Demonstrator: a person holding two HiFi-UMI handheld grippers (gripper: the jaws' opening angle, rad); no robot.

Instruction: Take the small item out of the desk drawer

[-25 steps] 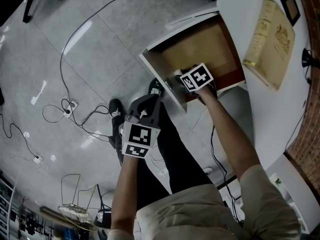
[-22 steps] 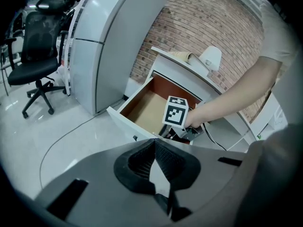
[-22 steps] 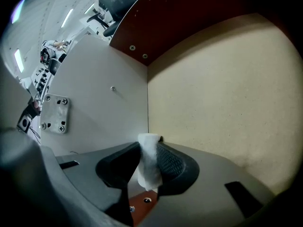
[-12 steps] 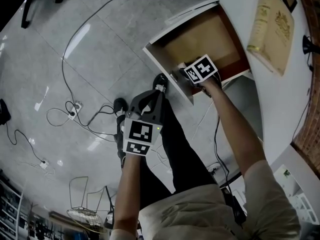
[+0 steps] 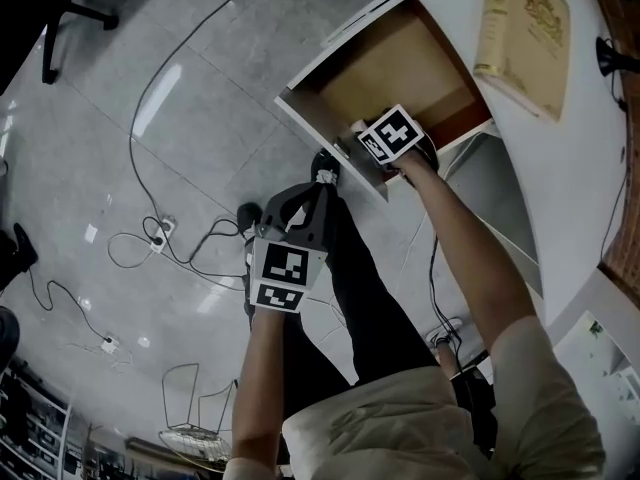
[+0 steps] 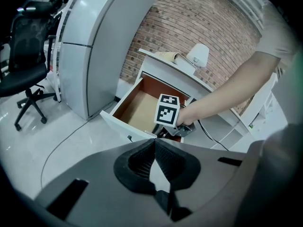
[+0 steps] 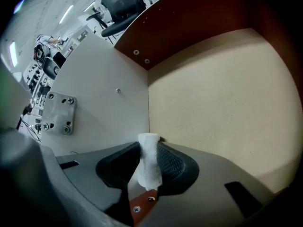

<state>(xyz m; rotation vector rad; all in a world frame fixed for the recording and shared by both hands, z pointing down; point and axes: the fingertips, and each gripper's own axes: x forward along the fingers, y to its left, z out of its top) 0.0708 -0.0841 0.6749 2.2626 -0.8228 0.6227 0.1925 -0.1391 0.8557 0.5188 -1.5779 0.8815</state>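
The wooden desk drawer point(image 5: 322, 136) stands pulled out, its floor bare. My right gripper point(image 5: 368, 146) reaches into its near front corner, marker cube on top. In the right gripper view the jaws point(image 7: 149, 148) are shut on a small white roll point(image 7: 148, 161), which stands upright between the pads by the drawer's front wall point(image 7: 109, 93). The roll is barely visible in the head view. My left gripper point(image 5: 308, 196) hangs over the person's legs, apart from the drawer, and its pads point(image 6: 163, 155) meet at the tips with nothing held. From there I see the drawer point(image 6: 135, 105) and the right marker cube point(image 6: 166, 110).
The white desk top point(image 5: 585, 138) carries a cream book point(image 5: 520, 33). Cables point(image 5: 150, 238) trail over the tiled floor, and a shoe point(image 5: 250, 214) rests below the drawer. The left gripper view shows an office chair point(image 6: 23, 41), a grey cabinet point(image 6: 94, 46) and a lamp point(image 6: 199, 56).
The head view has swung, so the desk sits higher in frame. The right gripper stays at the drawer's front corner, and the left gripper has barely moved.
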